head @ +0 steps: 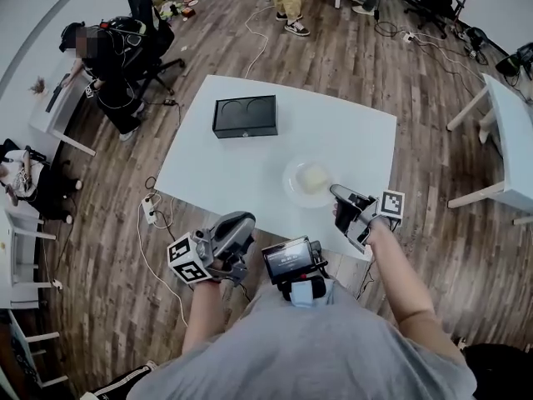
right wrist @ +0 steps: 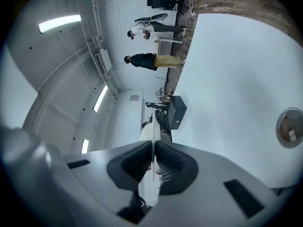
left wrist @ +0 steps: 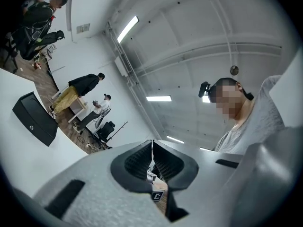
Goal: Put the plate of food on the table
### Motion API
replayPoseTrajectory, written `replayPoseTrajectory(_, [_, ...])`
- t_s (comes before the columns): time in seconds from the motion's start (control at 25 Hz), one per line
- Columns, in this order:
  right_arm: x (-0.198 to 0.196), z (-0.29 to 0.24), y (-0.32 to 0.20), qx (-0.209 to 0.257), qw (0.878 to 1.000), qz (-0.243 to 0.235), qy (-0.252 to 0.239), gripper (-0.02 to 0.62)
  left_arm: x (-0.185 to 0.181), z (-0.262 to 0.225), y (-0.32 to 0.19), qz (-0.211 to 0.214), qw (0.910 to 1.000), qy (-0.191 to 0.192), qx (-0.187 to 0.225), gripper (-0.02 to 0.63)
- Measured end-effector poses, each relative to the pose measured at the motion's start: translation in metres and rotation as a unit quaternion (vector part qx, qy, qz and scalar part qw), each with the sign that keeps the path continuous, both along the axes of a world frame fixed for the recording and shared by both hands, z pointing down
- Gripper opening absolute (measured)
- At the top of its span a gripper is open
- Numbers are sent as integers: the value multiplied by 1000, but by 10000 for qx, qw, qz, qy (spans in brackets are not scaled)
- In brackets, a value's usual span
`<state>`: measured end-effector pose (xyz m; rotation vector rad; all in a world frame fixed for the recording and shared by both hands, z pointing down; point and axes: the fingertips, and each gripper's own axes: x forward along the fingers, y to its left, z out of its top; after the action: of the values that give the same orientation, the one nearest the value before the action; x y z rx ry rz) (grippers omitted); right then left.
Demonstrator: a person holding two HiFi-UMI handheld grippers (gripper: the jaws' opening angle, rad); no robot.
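Observation:
A clear round plate (head: 301, 182) with a pale lump of food (head: 314, 177) is over the near right part of the white table (head: 250, 173). My right gripper (head: 336, 192) is shut on the plate's near right rim. In the right gripper view the plate (right wrist: 149, 126) shows edge-on as a thin white strip pinched in that gripper (right wrist: 154, 148). Whether the plate rests on the tabletop, I cannot tell. My left gripper (head: 241, 222) is off the table's near edge, shut and empty. In its own view the left gripper (left wrist: 152, 148) points up at the ceiling.
A black box (head: 245, 116) lies at the table's far left and shows as the black box (right wrist: 176, 110) in the right gripper view. A power strip and cables (head: 151, 211) trail on the floor at the left. Another white table (head: 510, 140) stands right. People stand beyond.

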<state>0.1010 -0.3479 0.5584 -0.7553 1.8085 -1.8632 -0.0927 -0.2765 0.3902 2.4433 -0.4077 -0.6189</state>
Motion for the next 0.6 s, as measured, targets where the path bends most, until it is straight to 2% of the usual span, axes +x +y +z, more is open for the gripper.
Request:
replayPoseTrajectory(0.32, [-38, 50, -27, -206, 9996, -184, 29, 40, -12, 16, -23, 74, 9997, -146, -158, 21])
replayPoseTrajectory(0.6, [-44, 107, -38, -467, 9984, -287, 118, 40, 2, 35, -36, 130, 9989, -268, -356, 21])
